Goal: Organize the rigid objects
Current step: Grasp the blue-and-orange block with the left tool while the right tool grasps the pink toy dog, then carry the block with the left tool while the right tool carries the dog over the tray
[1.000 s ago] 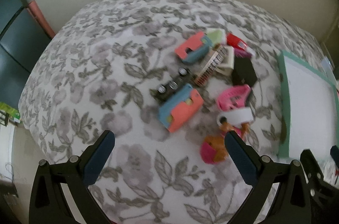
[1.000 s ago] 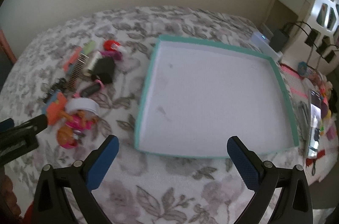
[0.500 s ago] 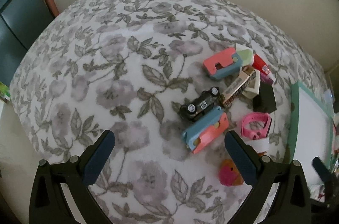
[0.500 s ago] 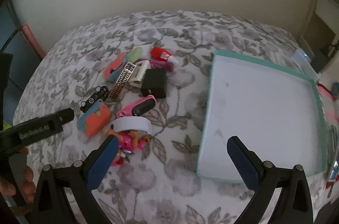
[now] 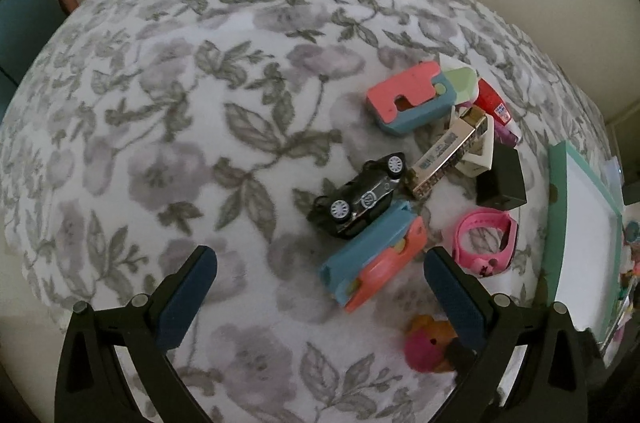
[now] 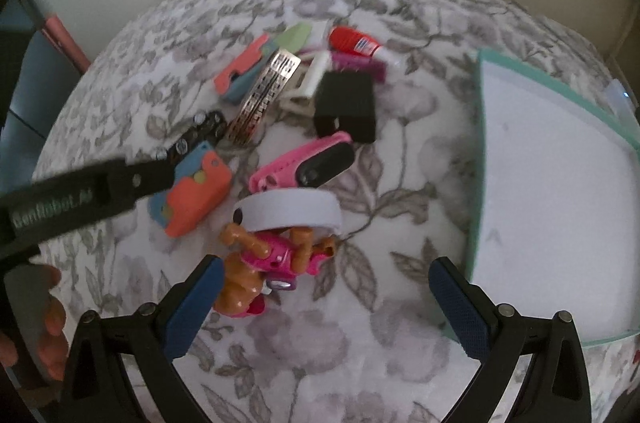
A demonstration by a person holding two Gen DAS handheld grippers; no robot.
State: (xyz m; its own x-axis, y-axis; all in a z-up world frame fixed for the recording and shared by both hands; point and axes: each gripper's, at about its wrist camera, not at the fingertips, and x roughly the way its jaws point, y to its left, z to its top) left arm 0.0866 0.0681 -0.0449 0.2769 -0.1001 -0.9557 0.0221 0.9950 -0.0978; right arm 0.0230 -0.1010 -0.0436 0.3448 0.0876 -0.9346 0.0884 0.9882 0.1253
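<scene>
- We held the left hand-held gripper [image 5: 318, 269] with its blue-padded jaws spread wide and empty above the grey floral-print cloth surface [image 5: 160, 143]; to its left the cloth lay bare out to the rounded edge.
- We held the right hand-held gripper [image 6: 320, 279] equally wide apart, gripping nothing, with a patch of bare cloth between its pads.
- The teal-rimmed white tray [image 6: 552, 183] sat at the right, its near-left corner just beside the right pad, its floor bare.
- The toys lay in a loose cluster left of the tray, with a strip of bare cloth between.
- A black toy car [image 5: 360, 199] lay tipped on its side, wheels showing, touching a blue-and-coral plastic block [image 5: 372, 263].
- A second coral-and-blue block [image 5: 412, 97] lay farther back, beside a pale green piece [image 5: 462, 85].
- A gold patterned bar [image 5: 448, 155] leaned on a cream open frame [image 5: 480, 155], with a black box [image 5: 500, 179] just beside them.
- A pink wristband [image 6: 304, 163], a white ring [image 6: 288, 209] and a pink-and-brown toy figure [image 6: 264, 263] lay nearest the right hand-held gripper, the figure touching its left pad in the view.
- A red-capped tube [image 6: 352, 41] lay at the far side.
</scene>
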